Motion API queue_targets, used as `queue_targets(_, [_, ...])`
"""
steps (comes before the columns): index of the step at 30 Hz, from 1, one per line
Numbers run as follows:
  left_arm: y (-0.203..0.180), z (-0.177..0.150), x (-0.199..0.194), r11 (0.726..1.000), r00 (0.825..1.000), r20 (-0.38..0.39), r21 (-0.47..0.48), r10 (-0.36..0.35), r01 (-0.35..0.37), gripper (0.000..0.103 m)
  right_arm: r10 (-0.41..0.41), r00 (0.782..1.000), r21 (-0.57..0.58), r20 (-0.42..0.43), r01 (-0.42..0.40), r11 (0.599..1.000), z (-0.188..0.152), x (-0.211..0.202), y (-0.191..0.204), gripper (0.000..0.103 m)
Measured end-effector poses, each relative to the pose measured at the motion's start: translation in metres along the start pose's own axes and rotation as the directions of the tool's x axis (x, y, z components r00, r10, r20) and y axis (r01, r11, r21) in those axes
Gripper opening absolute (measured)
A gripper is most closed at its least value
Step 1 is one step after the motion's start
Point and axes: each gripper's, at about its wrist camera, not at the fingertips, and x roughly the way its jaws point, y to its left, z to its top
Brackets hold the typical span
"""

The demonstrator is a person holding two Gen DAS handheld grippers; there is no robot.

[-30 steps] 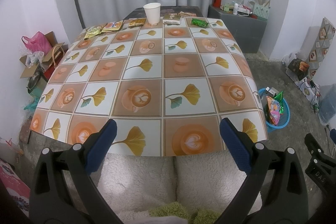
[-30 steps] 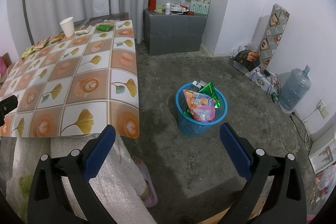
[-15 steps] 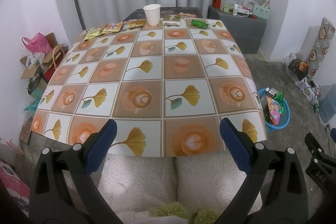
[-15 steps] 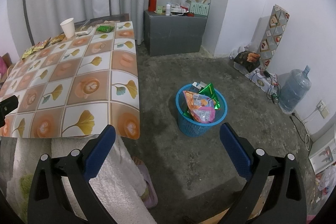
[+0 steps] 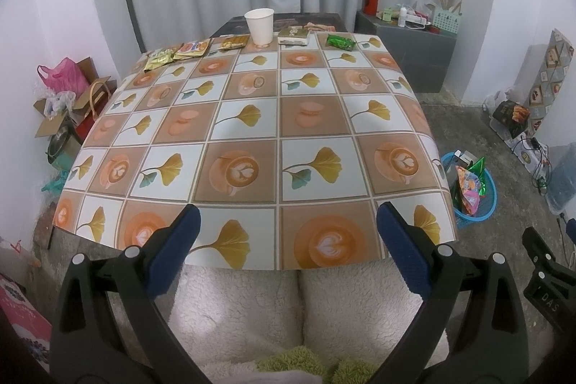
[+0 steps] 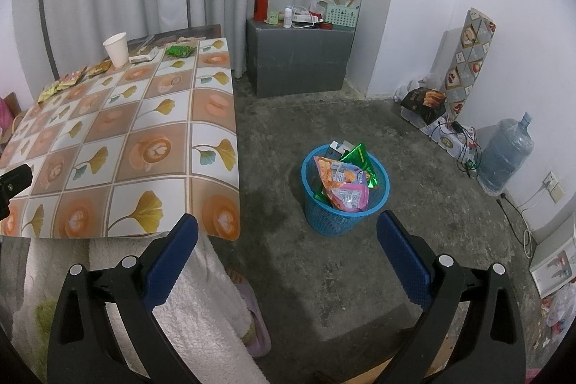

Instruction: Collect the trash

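Note:
A white paper cup [image 5: 259, 25] stands at the far edge of the table [image 5: 252, 132], with several snack wrappers beside it: a green one [image 5: 340, 41], a flat pack [image 5: 294, 36], and yellow ones [image 5: 190, 49] to the left. A blue basket [image 6: 345, 189] on the floor right of the table holds several wrappers; it also shows in the left wrist view [image 5: 475, 193]. My left gripper [image 5: 288, 247] is open and empty over the table's near edge. My right gripper [image 6: 288, 251] is open and empty above the floor, near the basket.
A grey cabinet [image 6: 298, 60] with a red flask and small items stands by the curtain. A water jug [image 6: 504, 153], cables and boxes line the right wall. Bags and cartons [image 5: 64, 103] sit left of the table. My lap in white fleece is below both grippers.
Both views have shifted very slightly; the table's far edge sits a little lower in the left wrist view. Both grippers stay open and empty.

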Motion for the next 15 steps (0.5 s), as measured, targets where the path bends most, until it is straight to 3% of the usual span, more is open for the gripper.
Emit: queue_targets(15, [0.0002,-0.0003,0.0009,1.0,1.0,-0.002,0.002,0.0,0.0,0.094,-0.001,1.0,0.004,0.0,0.001,1.0,-0.0008,-0.0004,0.0016,0.097])
